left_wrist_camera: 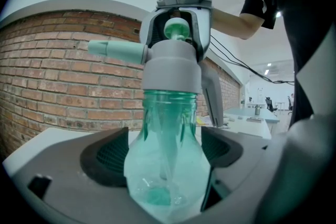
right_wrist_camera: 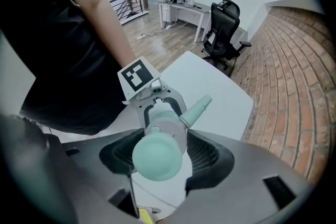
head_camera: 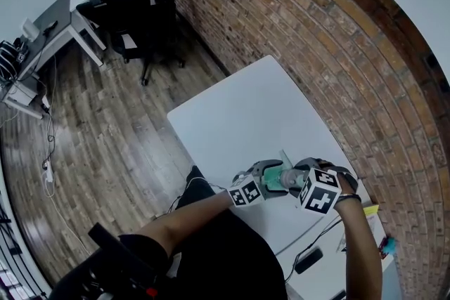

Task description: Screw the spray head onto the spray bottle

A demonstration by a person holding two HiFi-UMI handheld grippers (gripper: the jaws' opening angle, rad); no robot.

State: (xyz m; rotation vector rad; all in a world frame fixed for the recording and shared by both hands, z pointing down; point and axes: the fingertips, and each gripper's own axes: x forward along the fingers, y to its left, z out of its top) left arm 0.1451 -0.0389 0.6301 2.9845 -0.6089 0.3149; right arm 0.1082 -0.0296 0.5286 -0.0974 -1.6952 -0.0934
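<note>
A translucent green spray bottle [left_wrist_camera: 167, 165] stands between the pads of my left gripper [left_wrist_camera: 165, 157], which is shut on its wide body. On the bottle's neck sits the spray head [left_wrist_camera: 171, 66], a grey collar with a mint pump top and a nozzle pointing left. My right gripper [right_wrist_camera: 158, 152] is shut on that spray head [right_wrist_camera: 157, 157], one jaw on each side of the collar. In the head view both grippers meet over the white table [head_camera: 260, 109], left gripper [head_camera: 261, 178] and right gripper [head_camera: 301, 178], with the bottle [head_camera: 274, 179] between them.
A brick wall [head_camera: 316, 31] runs along the table's far side. Black office chairs [head_camera: 133, 7] and a white desk [head_camera: 67, 17] stand on the wooden floor. A cable, a black device [head_camera: 308, 260] and a yellow item [head_camera: 370, 209] lie at the table's near end.
</note>
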